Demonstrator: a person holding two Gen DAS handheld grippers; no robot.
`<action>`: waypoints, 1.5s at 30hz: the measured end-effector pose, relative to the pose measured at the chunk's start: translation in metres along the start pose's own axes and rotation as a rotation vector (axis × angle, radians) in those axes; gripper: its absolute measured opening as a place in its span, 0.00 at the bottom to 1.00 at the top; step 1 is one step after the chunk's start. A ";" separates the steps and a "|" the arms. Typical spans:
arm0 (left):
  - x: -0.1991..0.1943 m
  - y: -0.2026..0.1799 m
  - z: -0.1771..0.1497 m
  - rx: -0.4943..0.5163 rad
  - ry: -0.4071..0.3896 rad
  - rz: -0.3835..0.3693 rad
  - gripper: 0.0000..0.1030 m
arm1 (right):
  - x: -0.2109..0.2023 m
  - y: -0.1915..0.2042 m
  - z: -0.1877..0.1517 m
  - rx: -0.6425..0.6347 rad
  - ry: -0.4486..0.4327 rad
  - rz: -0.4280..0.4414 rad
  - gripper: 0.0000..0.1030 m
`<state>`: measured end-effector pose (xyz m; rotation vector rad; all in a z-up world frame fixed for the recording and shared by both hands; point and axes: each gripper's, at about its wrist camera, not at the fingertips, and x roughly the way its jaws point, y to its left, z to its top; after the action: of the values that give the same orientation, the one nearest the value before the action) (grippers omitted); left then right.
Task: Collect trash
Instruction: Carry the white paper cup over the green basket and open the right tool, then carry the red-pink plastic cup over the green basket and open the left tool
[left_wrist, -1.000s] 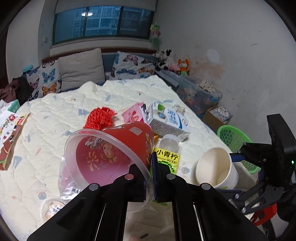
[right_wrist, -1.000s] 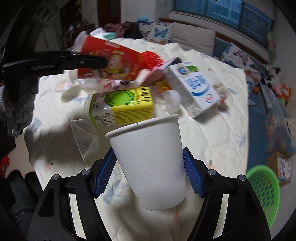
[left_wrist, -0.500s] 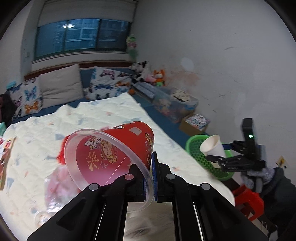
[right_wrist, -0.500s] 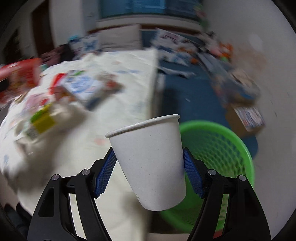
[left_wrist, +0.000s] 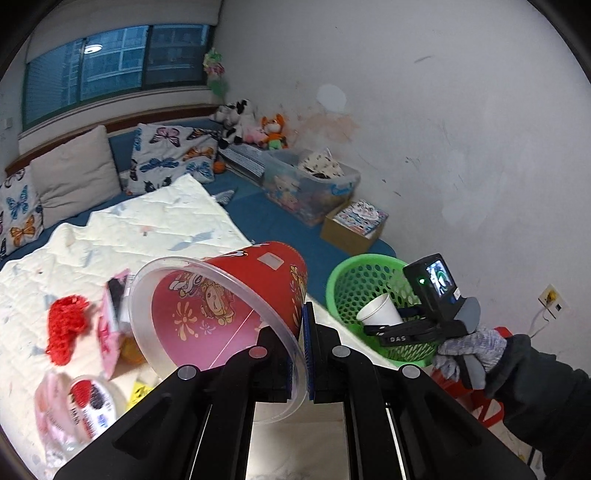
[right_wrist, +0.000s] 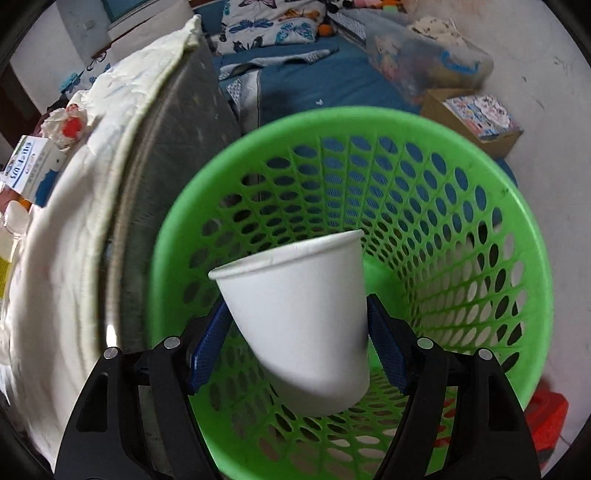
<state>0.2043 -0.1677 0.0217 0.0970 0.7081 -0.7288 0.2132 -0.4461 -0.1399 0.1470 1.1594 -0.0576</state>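
Observation:
My left gripper (left_wrist: 300, 354) is shut on the rim of a red noodle cup (left_wrist: 221, 306) with a clear lid, held tilted above the bed. My right gripper (right_wrist: 295, 343) is shut on a white paper cup (right_wrist: 303, 314) and holds it tilted over the open mouth of the green mesh basket (right_wrist: 461, 206). In the left wrist view the right gripper (left_wrist: 391, 325) and its paper cup (left_wrist: 380, 314) sit over the green basket (left_wrist: 354, 280) beside the bed.
On the cream quilt (left_wrist: 110, 236) lie a red mesh scrap (left_wrist: 66, 325), a pink packet (left_wrist: 110, 325) and a plastic tub (left_wrist: 88, 402). A milk carton (right_wrist: 29, 170) lies on the bed. A cardboard box (left_wrist: 354, 229) and a clear bin (left_wrist: 314, 188) stand by the wall.
My right gripper carried the paper cup from the bed to above the green basket. My left gripper lifted the red cup and swung right toward the basket.

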 end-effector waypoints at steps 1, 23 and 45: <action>0.003 -0.003 0.001 0.005 0.006 -0.004 0.05 | 0.002 -0.002 -0.001 0.005 0.007 0.004 0.71; 0.089 -0.078 0.022 0.178 0.165 -0.111 0.05 | -0.051 -0.040 -0.026 0.069 -0.104 -0.017 0.71; 0.226 -0.168 -0.010 0.352 0.511 -0.166 0.06 | -0.113 -0.080 -0.065 0.163 -0.266 -0.044 0.74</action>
<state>0.2106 -0.4213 -0.1012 0.5665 1.0759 -0.9983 0.0997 -0.5190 -0.0685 0.2504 0.8912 -0.2049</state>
